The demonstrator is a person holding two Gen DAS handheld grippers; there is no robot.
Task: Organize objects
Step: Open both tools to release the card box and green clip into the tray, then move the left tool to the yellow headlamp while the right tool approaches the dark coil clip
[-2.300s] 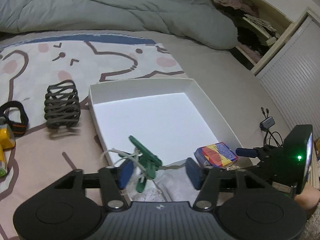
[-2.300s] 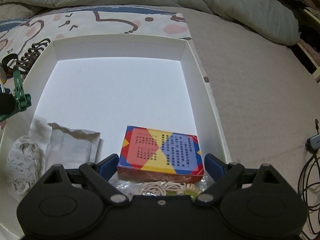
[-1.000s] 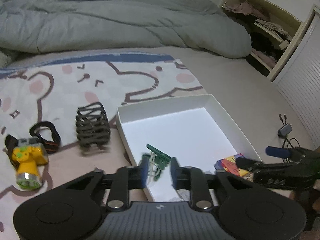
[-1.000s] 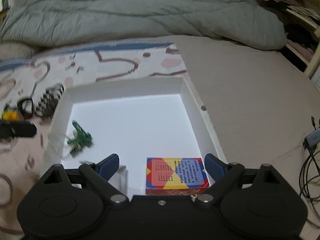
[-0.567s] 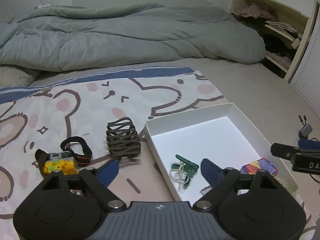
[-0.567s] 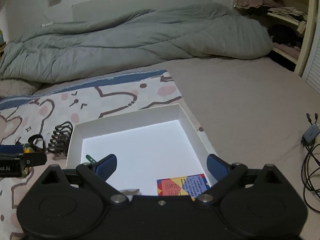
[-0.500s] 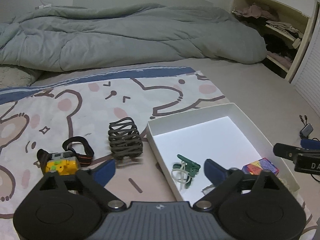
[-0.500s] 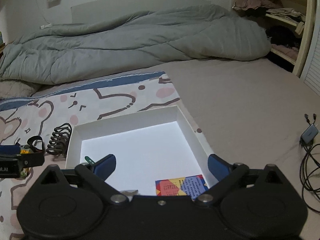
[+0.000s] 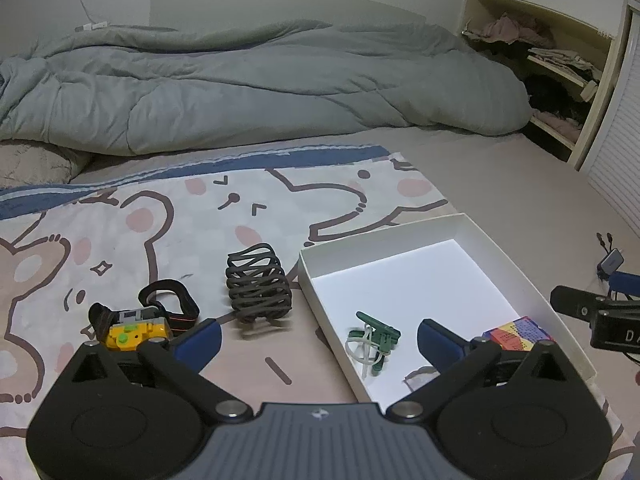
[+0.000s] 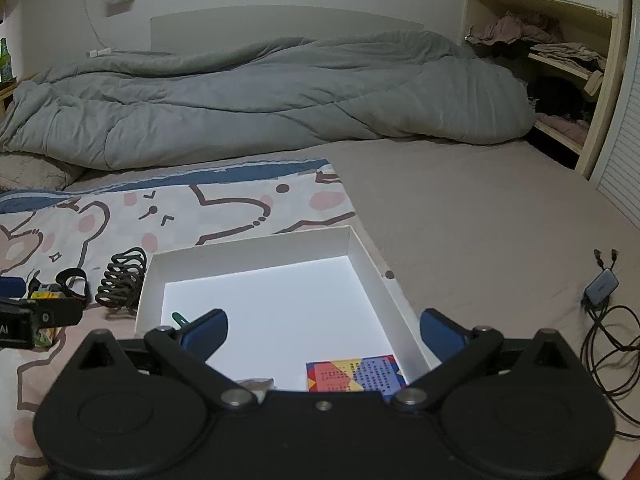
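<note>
Hovering wide open and holding nothing, the left gripper (image 9: 318, 338) and right gripper (image 10: 323, 332) are facing one white box (image 9: 504, 256) containing one green clip (image 9: 378, 334) and one colourful pack (image 10: 354, 372); one headlamp (image 9: 136, 330) and one black coil (image 9: 258, 284) are lying outside on the blanket (image 9: 120, 240).

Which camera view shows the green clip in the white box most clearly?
The left wrist view. There the green clip lies whole on the floor of the white box, with a pale tie looped at it. In the right wrist view only its tip shows; the right gripper hides the rest.
</note>
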